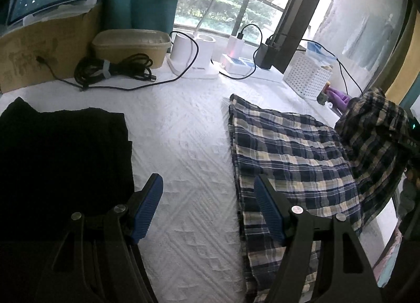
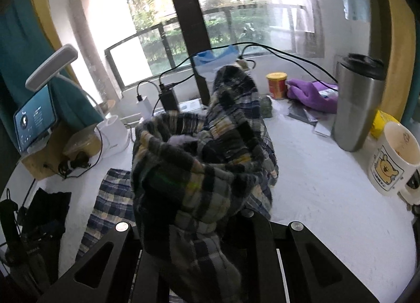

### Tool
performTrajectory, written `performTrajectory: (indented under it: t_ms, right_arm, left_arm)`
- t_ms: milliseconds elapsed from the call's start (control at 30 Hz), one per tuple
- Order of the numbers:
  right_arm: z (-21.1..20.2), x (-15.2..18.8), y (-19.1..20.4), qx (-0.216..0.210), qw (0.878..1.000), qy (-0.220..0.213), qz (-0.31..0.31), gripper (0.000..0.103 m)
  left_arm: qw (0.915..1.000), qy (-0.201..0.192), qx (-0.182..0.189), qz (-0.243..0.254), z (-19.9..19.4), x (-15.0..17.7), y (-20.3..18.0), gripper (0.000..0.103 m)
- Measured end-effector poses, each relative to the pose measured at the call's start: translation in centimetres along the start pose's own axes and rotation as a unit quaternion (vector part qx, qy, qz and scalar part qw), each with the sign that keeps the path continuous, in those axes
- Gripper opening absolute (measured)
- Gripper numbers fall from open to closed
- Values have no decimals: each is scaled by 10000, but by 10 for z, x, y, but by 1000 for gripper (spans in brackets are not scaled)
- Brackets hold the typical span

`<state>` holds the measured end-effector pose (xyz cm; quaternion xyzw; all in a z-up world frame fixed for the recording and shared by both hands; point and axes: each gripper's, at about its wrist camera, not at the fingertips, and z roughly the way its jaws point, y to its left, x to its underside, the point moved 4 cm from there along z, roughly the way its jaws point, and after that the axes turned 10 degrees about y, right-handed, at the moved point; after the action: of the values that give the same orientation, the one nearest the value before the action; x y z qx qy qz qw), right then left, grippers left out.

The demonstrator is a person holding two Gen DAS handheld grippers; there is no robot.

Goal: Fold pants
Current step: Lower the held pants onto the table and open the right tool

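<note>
Over the white textured cloth (image 1: 189,145), the right gripper (image 2: 199,234) lifts the navy-and-cream plaid pants (image 1: 294,150), bunched; they could slip. Left gripper (image 1: 208,208) gapes wide, empty.

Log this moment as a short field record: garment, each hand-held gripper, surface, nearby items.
garment: plaid pants, one end flat, the other lifted in a bunch
left hand-held gripper: open, empty, above the pants' edge
right hand-held gripper: shut on the bunched plaid cloth, fingertips hidden
surface: white textured cover
nearby: black garment, steel tumbler, bear mug
</note>
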<state>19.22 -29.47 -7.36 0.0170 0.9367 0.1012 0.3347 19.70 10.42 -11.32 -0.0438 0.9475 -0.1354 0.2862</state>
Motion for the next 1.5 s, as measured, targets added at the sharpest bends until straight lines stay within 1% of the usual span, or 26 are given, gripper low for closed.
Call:
performTrajectory:
  t_ms: [200,533,667,800,1000,1133,1267,1400,1467,1500]
  right_arm:
    - [13,-2,28,11,9996,135,-253,14]
    - [33,-2,79,-75,9972,347,-658,14]
    - [48,6,102,-77,9949,526,-854,14]
    - [65,21,123,-37,9917,741,-1051,14]
    - [82,38,143,-63,9880,980,-1195,14]
    - [86,42,152,-77,9867,1009,-1271,14]
    - [94,46,159,56,9832,1134,-1429,15]
    - [99,55,161,129,9801,1259,-1532,24]
    - [98,57,160,139,9799,1266,-1538,34]
    - [98,58,159,141,9797,1276,-1541,56]
  left_arm:
    - [9999,-90,-26,94,-5,-1,6,72]
    - [9998,-200,-1,28,-14,1,28,72]
    - [9998,-190,-18,-53,-15,4,39,72]
    - [9998,-178,-46,-104,-18,7,50,72]
    - [9997,-193,-73,-92,-23,9,59,72]
    - [9997,-205,-70,-89,-26,12,60,72]
    - [9997,-195,-58,-100,-25,14,59,72]
    - [9998,-186,-54,-81,-25,14,56,72]
    - [9998,-177,-69,-60,-26,15,53,72]
    - [9998,-170,-74,-43,-26,15,52,72]
